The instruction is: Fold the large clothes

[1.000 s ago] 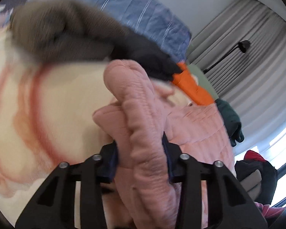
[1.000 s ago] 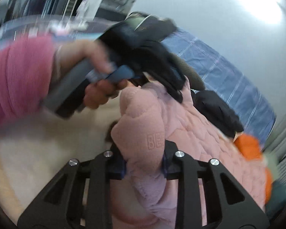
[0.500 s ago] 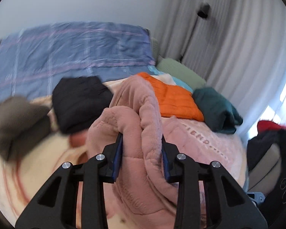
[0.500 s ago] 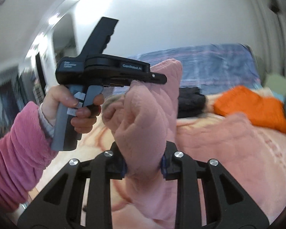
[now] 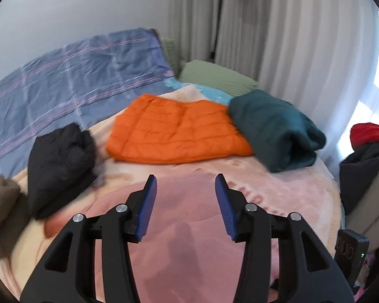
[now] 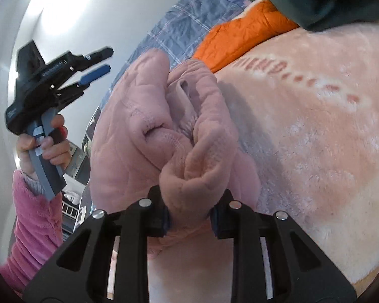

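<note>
A pink quilted garment (image 6: 164, 116) is bunched up over the pink plush blanket (image 6: 315, 131) on the bed. My right gripper (image 6: 189, 212) is shut on a thick fold of it, and the rest rises in front of the fingers. My left gripper (image 5: 185, 189) hovers above the blanket (image 5: 278, 194); its jaws are opening and nothing is between the blue pads. In the right wrist view, the left gripper (image 6: 110, 60) is up at the left in a hand with a pink sleeve (image 6: 35, 214), clear of the garment.
Folded clothes lie along the far side of the bed: an orange puffer jacket (image 5: 174, 133), a dark green bundle (image 5: 275, 128), a black one (image 5: 60, 161) and a brown one (image 5: 0, 202). Behind them are a blue checked quilt (image 5: 75, 75), a green pillow (image 5: 214, 78) and curtains. More clothes (image 5: 366, 146) are heaped at the right.
My left gripper has let go of the pink garment, opened and pulled up and away from it. My right gripper has rolled and swung while keeping its grip on the fold.
</note>
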Demonstrator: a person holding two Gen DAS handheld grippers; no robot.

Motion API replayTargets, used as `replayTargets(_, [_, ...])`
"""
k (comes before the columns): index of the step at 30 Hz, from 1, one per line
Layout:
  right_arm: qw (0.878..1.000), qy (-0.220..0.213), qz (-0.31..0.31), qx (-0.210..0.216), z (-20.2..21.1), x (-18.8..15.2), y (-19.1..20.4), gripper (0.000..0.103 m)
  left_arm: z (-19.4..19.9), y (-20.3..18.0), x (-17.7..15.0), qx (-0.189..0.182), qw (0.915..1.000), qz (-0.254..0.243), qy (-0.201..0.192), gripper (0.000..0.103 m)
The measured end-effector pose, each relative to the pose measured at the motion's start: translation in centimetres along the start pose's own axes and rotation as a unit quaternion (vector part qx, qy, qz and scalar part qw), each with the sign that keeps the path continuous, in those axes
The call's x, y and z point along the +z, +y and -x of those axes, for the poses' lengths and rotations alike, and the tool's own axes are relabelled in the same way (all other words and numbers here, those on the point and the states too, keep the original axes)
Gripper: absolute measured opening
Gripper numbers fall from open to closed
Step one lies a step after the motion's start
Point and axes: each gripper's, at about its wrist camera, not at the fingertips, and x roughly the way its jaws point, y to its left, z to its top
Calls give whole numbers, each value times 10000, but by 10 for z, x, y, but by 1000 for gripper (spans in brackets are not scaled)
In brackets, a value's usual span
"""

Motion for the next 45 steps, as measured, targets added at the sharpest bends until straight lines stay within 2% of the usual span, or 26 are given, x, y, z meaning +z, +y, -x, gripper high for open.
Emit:
replayTargets(4, [9995,58,308,48,-2,5,4,26,2,32,-24,238,9991,177,317,48])
replayTargets(5, [9994,78,329,62,-3,7,3,27,-2,40,-35,192,9982,243,510,48])
replayTargets(7, [9990,140,413,99,-2,3,3,31,-10,44,-52,87,9976,291,615,50])
replayTargets(9, [9985,195,478,156,1,4,4,43,-26,33,-67,567,9962,-163,642,52])
replayTargets(11, [9979,2,610,-216,20,7,8,73,-45,20,-76,1143,9881,-743,716,52])
replayTargets(13, [9939,-365,870,-569,41,14,17,77,-57,24,-74,1162,9883,-580,797,52])
replayTargets(15, [9880,-745,1193,-645,62,18,32,71,-61,28,-66,956,9908,-435,854,52])
replayTargets(17, [9822,-867,1599,-478,68,19,50,49,-65,28,-62,906,9907,-465,908,51])
replayTargets(18, [9784,-868,1839,-378,65,18,61,44,-65,26,-62,934,9901,-521,909,51])
replayTargets(19, [9744,-791,2082,-300,57,16,72,33,-65,23,-65,964,9897,-558,900,51])
replayTargets(20, [9745,-594,2125,-407,41,13,76,25,-65,21,-66,1007,9892,-594,881,52])
replayTargets(21, [9766,-369,2026,-624,26,12,74,21,-64,21,-67,1026,9892,-601,855,52])
replayTargets(22, [9805,108,1673,-1026,-6,10,56,14,-63,22,-69,1020,9898,-573,808,52])
replayTargets(23, [9833,335,1386,-1131,-24,5,37,11,-64,22,-71,989,9903,-572,787,53])
replayTargets(24, [9851,339,1252,-1127,-36,-4,19,11,-67,19,-75,960,9904,-656,746,53])
replayTargets(26, [9831,249,1306,-1260,-28,-8,25,10,-69,9,-82,1161,9878,-896,527,53])
replayTargets(29, [9801,276,1393,-1385,-22,-14,33,10,-63,13,-79,1066,9902,-781,441,54])
replayTargets(32, [9815,351,1354,-1308,-20,-13,34,10,-40,14,-76,920,9935,-636,193,54])
replayTargets(33, [9825,365,1308,-1277,-21,-11,34,10,-27,13,-75,836,9949,-559,95,54])
replayTargets(35, [9836,364,1260,-1239,-19,-10,31,10,5,7,-77,434,9980,-443,-99,54])
replayTargets(37, [9848,387,1220,-1178,-25,-5,26,10,37,-5,-88,133,9977,-603,-274,54])
replayTargets(39, [9848,397,1225,-1163,-25,-5,26,10,64,-18,-107,1,9950,-898,-428,54])
replayTargets(41, [9843,390,1272,-1163,-27,-5,27,10,65,-22,-123,2,9950,-967,-253,54])
replayTargets(43, [9840,389,1282,-1176,-30,-4,28,10,31,-18,-143,345,9950,-885,322,57])
replayTargets(45, [9840,393,1300,-1153,-32,-3,29,10,9,-16,-161,643,9923,-1036,236,58])
